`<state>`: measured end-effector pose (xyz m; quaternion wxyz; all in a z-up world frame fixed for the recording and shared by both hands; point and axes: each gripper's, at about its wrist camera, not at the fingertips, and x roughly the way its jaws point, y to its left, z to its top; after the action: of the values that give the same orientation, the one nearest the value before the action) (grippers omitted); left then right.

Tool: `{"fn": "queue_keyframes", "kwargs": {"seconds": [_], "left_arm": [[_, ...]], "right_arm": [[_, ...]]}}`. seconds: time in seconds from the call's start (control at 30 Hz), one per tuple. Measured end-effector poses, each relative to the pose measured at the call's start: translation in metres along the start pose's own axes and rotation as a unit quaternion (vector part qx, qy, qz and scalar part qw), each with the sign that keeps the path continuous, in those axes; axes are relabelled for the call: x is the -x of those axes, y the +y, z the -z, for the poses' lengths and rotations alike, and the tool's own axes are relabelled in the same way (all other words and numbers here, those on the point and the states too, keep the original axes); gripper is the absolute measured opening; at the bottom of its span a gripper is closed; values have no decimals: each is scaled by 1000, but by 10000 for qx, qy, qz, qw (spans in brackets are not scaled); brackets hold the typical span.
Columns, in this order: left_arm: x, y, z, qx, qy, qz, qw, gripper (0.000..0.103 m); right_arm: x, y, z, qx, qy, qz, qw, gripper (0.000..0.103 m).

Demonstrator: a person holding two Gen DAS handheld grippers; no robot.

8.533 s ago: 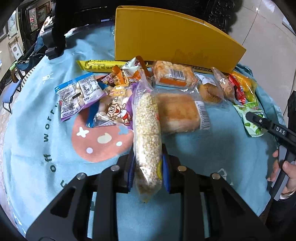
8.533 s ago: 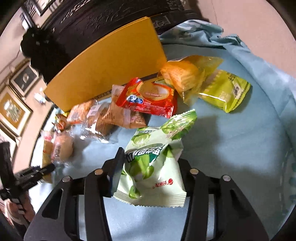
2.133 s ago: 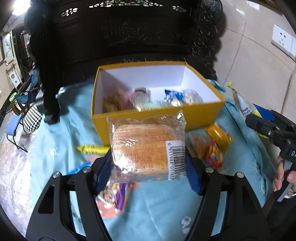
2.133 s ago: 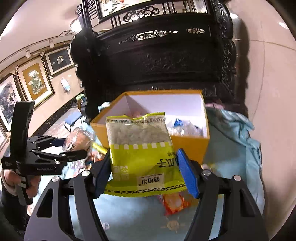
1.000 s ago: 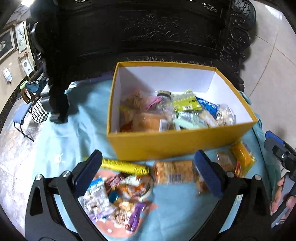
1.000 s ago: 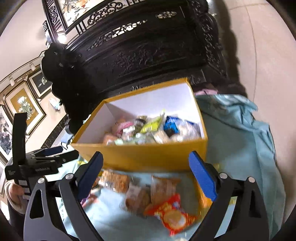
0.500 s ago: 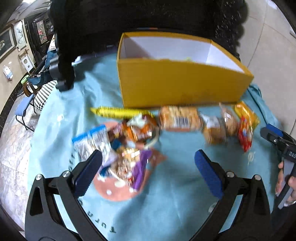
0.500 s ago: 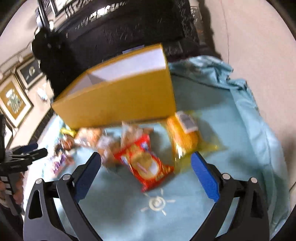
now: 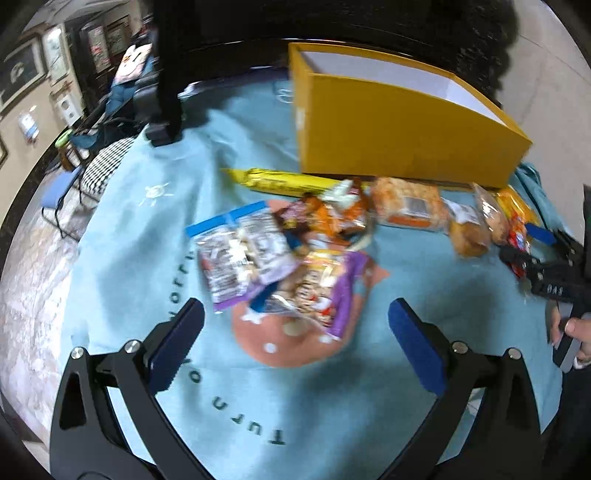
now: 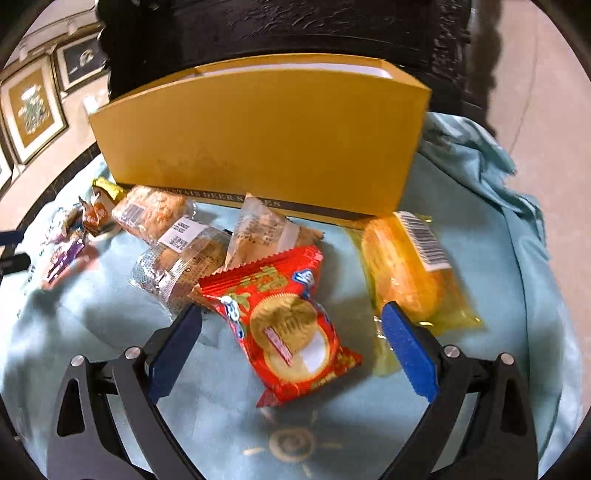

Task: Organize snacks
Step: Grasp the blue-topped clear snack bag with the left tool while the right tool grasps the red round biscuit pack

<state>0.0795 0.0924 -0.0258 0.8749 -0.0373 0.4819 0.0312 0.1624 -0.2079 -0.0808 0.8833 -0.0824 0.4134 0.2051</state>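
Note:
A yellow box (image 9: 399, 136) (image 10: 266, 136) stands at the back of the blue cloth (image 9: 140, 229). My left gripper (image 9: 295, 332) is open and empty, low over a purple snack pack (image 9: 325, 291) and a blue-topped pack (image 9: 240, 251). A long yellow bar (image 9: 284, 181) and a wrapped cake (image 9: 406, 206) lie against the box. My right gripper (image 10: 291, 332) is open, its fingers on either side of a red biscuit pack (image 10: 288, 325) on the cloth. An orange-yellow cake pack (image 10: 410, 273) lies just beyond its right finger. Clear-wrapped pastries (image 10: 184, 254) lie to the left.
Dark carved furniture (image 10: 295, 33) rises behind the box. The cloth bunches at the table's right edge (image 10: 480, 147). A black stand (image 9: 166, 74) sits at the back left, with chairs (image 9: 74, 170) beyond the table. A hand (image 9: 572, 332) holds the other gripper at the right.
Both grippers have dropped lower and closer to the snacks on the cloth. The right one now straddles the red biscuit pack; the left hovers over the purple pack.

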Motion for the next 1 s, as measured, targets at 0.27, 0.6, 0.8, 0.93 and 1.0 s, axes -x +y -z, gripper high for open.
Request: {"fn": "queue_keyframes", "kwargs": {"seconds": [0.27, 0.6, 0.8, 0.93, 1.0], "left_arm": [[-9, 6, -4, 26, 29, -113, 9999, 101], [-23, 30, -13, 305, 36, -232, 9993, 101], [-47, 44, -31, 844, 209, -105, 9962, 101], [-71, 49, -40, 1147, 465, -111, 9922, 100], [-79, 51, -40, 1246, 561, -225, 9904, 85]], "right_arm": [[9, -12, 3, -509, 83, -407, 9978, 48], [44, -8, 21, -1299, -248, -1559, 9789, 48], [39, 19, 21, -1103, -74, -1818, 9771, 48], [39, 28, 20, -1032, -77, -1901, 9763, 48], [39, 28, 20, -1018, -75, -1925, 9760, 48]]}}
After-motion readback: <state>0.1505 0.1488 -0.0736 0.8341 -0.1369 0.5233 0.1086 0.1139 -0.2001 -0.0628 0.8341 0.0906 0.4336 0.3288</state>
